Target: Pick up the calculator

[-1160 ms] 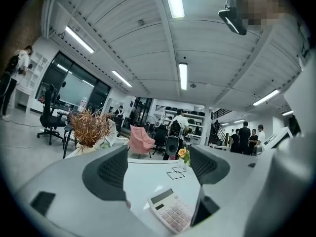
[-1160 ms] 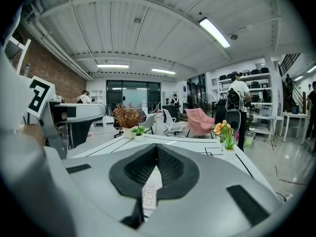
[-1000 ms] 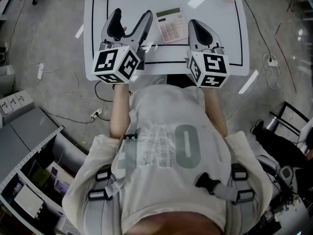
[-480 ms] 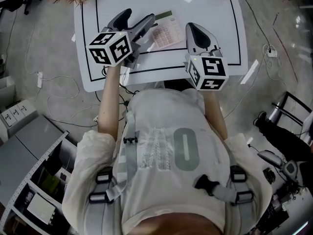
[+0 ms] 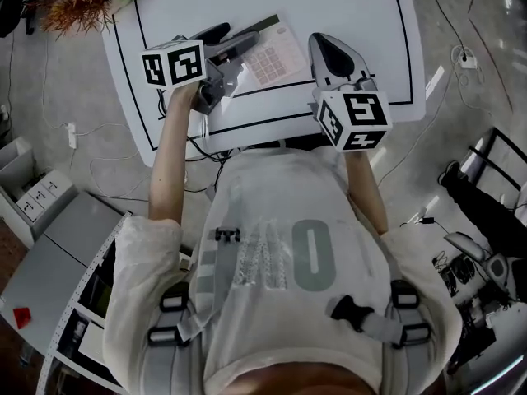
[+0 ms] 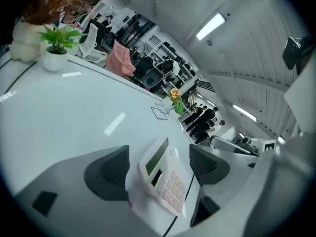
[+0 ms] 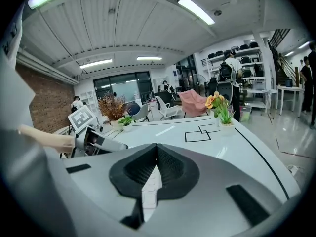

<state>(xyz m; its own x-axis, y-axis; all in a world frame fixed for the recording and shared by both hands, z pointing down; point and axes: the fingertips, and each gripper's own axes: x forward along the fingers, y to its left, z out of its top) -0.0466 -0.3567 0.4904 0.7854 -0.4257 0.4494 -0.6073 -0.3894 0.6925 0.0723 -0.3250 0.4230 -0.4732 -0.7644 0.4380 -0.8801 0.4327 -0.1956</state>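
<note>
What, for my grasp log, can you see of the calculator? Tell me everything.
The calculator is a slim, pale, plastic-looking slab with a dark greenish display at its far end and rows of light keys below. It lies flat, face up, on the white table, turned at an angle to the table's near edge. The left gripper has its jaws apart on either side of it; whether a pad touches it cannot be told.

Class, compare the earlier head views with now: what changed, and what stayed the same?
The left gripper swung right and now straddles the pale flat calculator with open jaws, not yet closed on it. The right gripper stays shut beside it, and the calculator still lies on the white table.
</note>
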